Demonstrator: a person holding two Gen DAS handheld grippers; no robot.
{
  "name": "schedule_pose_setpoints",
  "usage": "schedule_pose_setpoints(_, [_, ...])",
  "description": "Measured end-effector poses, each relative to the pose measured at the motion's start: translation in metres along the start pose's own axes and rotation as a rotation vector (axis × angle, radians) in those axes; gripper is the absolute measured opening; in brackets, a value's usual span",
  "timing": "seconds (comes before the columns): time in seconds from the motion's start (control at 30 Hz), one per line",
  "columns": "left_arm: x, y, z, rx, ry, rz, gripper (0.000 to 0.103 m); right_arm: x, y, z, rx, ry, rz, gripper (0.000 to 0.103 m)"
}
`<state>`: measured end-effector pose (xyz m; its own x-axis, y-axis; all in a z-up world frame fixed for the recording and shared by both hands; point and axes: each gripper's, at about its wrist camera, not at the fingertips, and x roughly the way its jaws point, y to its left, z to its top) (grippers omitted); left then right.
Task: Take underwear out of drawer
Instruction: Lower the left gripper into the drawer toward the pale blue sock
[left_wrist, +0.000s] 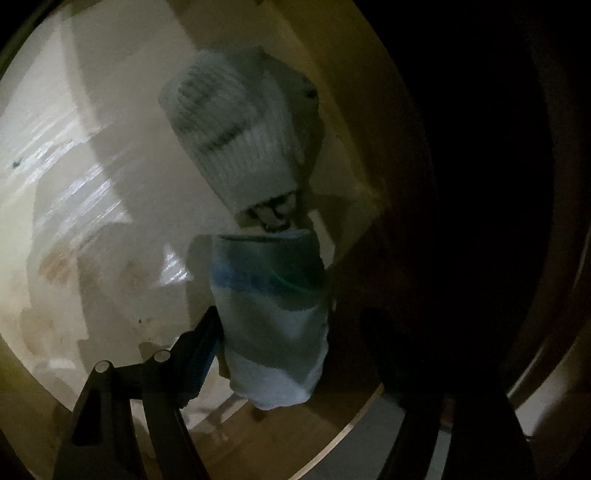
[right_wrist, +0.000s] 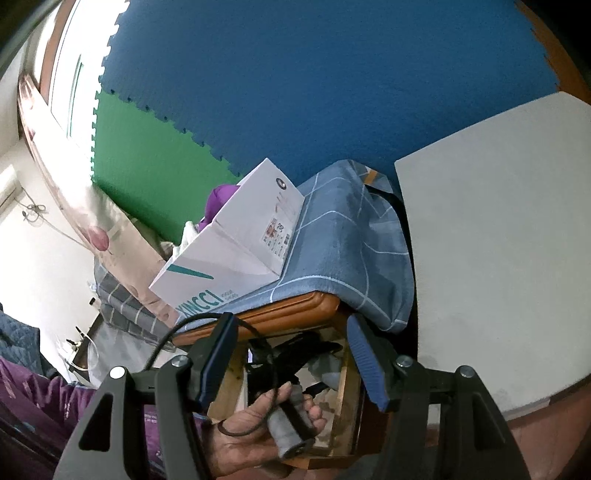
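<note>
Underwear in the open drawer

My folded white, blue and green striped underwear (left_wrist: 269, 314) lies on the pale drawer (left_wrist: 122, 206) floor near its right wall.

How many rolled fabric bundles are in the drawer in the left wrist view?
2: a white ribbed bundle near the back wall, and a blue-and-green striped bundle between the left gripper's fingers. The dark right side may hide more.

Drawer (left_wrist: 110, 155) floor looked like smooth, slightly glossy pale laminate. Both rolled garments were soft cloth, the white one (left_wrist: 236, 129) ribbed knit, the striped one (left_wrist: 271, 314) smoother. Cabinet edge (right_wrist: 291, 306) was glossy varnished wood, box (right_wrist: 236, 247) matt cardboard.
</note>
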<state>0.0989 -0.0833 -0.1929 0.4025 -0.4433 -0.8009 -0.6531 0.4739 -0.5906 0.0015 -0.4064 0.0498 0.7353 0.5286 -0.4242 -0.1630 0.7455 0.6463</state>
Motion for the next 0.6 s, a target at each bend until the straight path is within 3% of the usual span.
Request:
schedule_pose_setpoints(0.27, [0.004, 0.006, -0.011, -0.030, -0.024, 0.035, 0.071, -0.003, -0.004, 0.000, 0.027, -0.015, 0.006, 0.063])
schedule_pose_setpoints(0.33, [0.026, -0.014, -0.015, -0.044, -0.026, 0.052, 0.071, -0.004, -0.007, 0.001, 0.045, -0.019, 0.013, 0.064])
schedule_pose_setpoints(0.47, [0.028, -0.019, -0.016, -0.062, -0.031, 0.092, 0.074, -0.005, -0.011, 0.001, 0.071, -0.025, 0.024, 0.064])
schedule_pose_setpoints(0.6, [0.024, -0.021, -0.016, -0.046, -0.025, 0.086, 0.076, -0.006, -0.014, 0.001, 0.085, -0.028, 0.029, 0.065])
